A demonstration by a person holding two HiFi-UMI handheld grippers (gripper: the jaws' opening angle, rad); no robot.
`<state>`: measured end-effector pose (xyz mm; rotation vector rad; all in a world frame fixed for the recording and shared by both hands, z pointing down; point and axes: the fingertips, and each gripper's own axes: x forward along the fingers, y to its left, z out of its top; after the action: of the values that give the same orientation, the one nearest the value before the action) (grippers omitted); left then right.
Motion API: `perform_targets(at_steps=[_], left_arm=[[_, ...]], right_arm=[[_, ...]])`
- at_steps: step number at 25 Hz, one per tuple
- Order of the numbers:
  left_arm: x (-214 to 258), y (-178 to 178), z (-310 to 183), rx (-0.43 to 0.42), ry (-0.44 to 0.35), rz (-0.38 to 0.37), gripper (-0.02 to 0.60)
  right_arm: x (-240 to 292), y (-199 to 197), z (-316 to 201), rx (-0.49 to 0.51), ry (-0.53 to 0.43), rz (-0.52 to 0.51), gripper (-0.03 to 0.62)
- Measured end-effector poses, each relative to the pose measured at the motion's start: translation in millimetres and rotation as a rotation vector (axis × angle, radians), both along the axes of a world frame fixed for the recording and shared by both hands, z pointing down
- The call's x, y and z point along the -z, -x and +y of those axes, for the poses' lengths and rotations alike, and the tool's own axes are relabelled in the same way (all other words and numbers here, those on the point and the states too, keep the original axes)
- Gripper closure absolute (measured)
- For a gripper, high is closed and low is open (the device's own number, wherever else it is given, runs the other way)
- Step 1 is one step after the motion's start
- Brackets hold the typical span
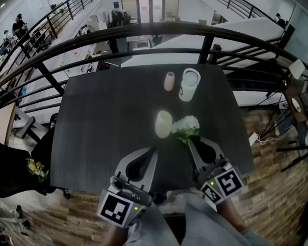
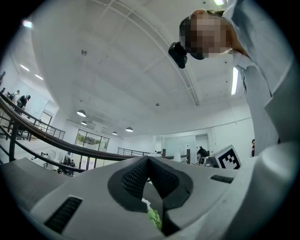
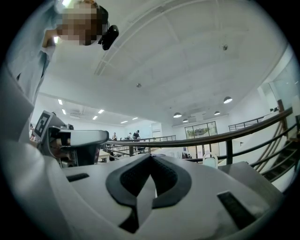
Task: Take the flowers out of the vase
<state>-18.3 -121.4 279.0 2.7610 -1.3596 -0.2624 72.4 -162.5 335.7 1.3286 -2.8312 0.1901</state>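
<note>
A bunch of white flowers (image 1: 186,126) with green stems stands just right of a pale cream vase (image 1: 163,123), outside it, on the dark table (image 1: 103,121). In the head view my right gripper (image 1: 191,142) is shut, and the stems run into its tips. In the right gripper view the jaws of the right gripper (image 3: 151,157) meet and hide the flowers. My left gripper (image 1: 154,150) lies shut and empty just left of the stems, below the vase. In the left gripper view the left gripper (image 2: 149,159) shows a bit of the flowers (image 2: 152,216) through the gap under its jaws.
A pink vase (image 1: 169,80) and a white jug (image 1: 189,84) stand at the table's far side. A dark railing (image 1: 156,31) curves beyond the far edge. The person's lap is at the near edge.
</note>
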Motion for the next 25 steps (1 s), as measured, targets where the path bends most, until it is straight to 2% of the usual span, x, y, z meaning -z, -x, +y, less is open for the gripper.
perform_targets(at_steps=[25], left_arm=[[-3.4,5.9,3.1,0.004,0.005,0.001,0.583]], right_arm=[[-2.9,5.1,-0.1,-0.004,-0.009,-0.006,0.592]])
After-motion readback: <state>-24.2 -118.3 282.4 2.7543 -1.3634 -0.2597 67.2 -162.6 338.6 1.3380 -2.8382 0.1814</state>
